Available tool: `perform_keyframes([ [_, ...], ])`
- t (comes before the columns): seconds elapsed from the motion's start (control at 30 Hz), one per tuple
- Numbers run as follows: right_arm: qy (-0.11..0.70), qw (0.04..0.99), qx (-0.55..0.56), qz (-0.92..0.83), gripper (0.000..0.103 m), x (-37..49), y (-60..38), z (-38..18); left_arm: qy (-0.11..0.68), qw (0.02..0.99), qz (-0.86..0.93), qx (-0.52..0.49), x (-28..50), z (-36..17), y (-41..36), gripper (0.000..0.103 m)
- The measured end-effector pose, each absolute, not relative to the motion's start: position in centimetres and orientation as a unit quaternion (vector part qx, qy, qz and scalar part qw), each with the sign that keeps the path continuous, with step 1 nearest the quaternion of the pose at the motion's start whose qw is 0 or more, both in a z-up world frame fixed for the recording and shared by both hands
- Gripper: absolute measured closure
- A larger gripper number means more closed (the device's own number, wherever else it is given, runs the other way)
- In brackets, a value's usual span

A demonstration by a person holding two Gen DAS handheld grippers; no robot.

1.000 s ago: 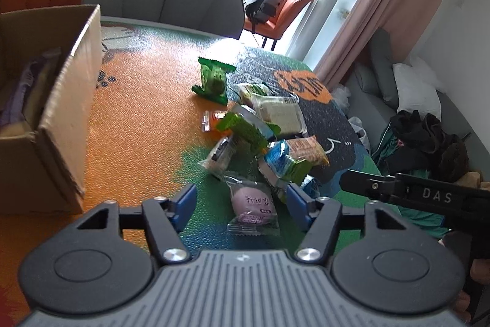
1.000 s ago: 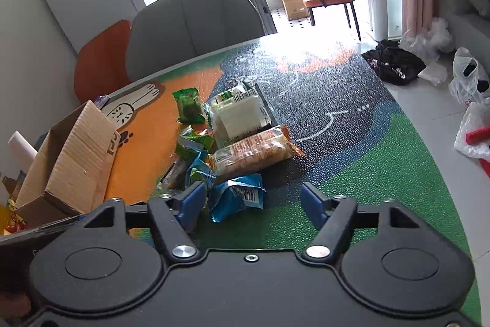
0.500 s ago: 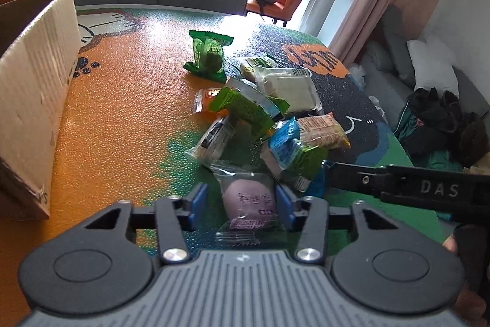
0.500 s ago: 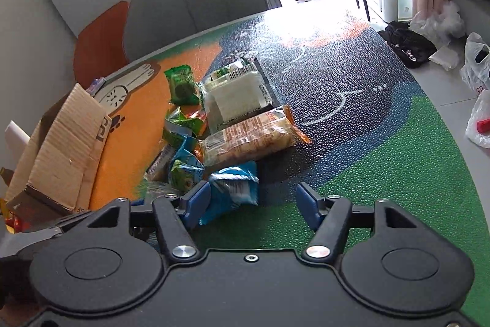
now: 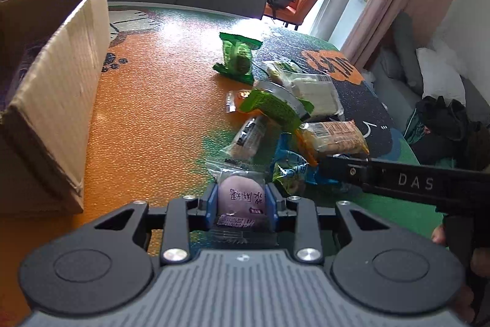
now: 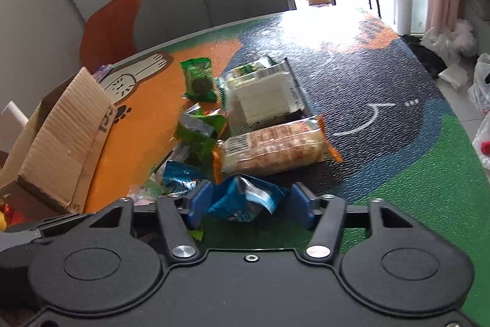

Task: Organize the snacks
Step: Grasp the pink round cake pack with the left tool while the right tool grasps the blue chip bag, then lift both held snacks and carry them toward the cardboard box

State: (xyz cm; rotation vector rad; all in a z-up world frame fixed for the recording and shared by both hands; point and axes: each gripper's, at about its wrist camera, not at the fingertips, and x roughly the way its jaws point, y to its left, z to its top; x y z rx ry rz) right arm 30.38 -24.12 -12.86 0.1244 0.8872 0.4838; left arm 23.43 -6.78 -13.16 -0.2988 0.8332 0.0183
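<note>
At the table's near edge, the left gripper, wide apart 1 second earlier, was closing onto a purple mochi packet; the right gripper was closing around a blue snack bag, both presumably bound for the cardboard box.

left gripper angled down, jaws closing, blue pads pressing both sides of the purple snack packet. right gripper tilted down too, jaws closing around a blue packet, pads not quite on it.
</note>
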Motion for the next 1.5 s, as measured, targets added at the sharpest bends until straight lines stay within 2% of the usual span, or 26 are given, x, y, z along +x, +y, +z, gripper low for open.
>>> perform_keyframes([
  [0.17,0.421,0.875,0.048,0.234,0.061,29.8,-24.1,-12.6,0.401,0.907,0.012,-0.130,23.3,-13.2,-7.1,0.071],
  [0.27,0.420,0.877,0.045,0.228,0.065,29.4,-24.6,-12.4,0.398,0.911,0.017,-0.109,23.2,-13.2,-7.9,0.066],
  [0.3,0.419,0.879,0.044,0.223,0.071,29.2,-24.9,-12.4,0.398,0.912,0.017,-0.101,23.2,-13.3,-8.2,0.064],
  [0.47,0.420,0.884,0.040,0.201,0.070,28.9,-26.1,-12.2,0.392,0.913,0.019,-0.107,23.1,-13.5,-8.1,0.064],
  [0.53,0.420,0.884,0.038,0.201,0.060,28.9,-26.1,-12.1,0.392,0.913,0.018,-0.115,23.0,-13.4,-7.7,0.070],
  [0.57,0.418,0.885,0.038,0.200,0.058,28.8,-26.0,-12.0,0.392,0.912,0.016,-0.121,23.0,-13.4,-7.4,0.071],
  [0.63,0.411,0.888,0.035,0.204,0.046,28.8,-25.7,-11.8,0.394,0.909,0.016,-0.132,23.0,-13.3,-7.0,0.072],
  [0.8,0.404,0.890,0.023,0.210,0.027,28.9,-24.4,-12.0,0.390,0.910,0.022,-0.138,22.4,-13.0,-6.1,0.072],
  [0.9,0.406,0.889,0.010,0.209,0.026,28.9,-23.5,-12.5,0.386,0.912,0.027,-0.138,22.0,-12.7,-5.6,0.072],
  [1.0,0.416,0.886,0.000,0.206,0.030,28.7,-22.9,-13.1,0.383,0.912,0.029,-0.143,21.6,-12.5,-5.2,0.072],
  [1.1,0.414,0.889,-0.017,0.196,0.050,28.2,-22.8,-13.3,0.380,0.913,0.028,-0.146,21.4,-12.4,-4.9,0.072],
  [1.2,0.414,0.888,-0.004,0.202,0.060,28.0,-23.5,-13.0,0.378,0.914,0.028,-0.148,21.3,-12.2,-4.8,0.072],
  [1.5,0.394,0.897,0.011,0.201,0.065,27.4,-24.4,-11.5,0.361,0.920,0.031,-0.148,20.5,-10.8,-4.5,0.072],
])
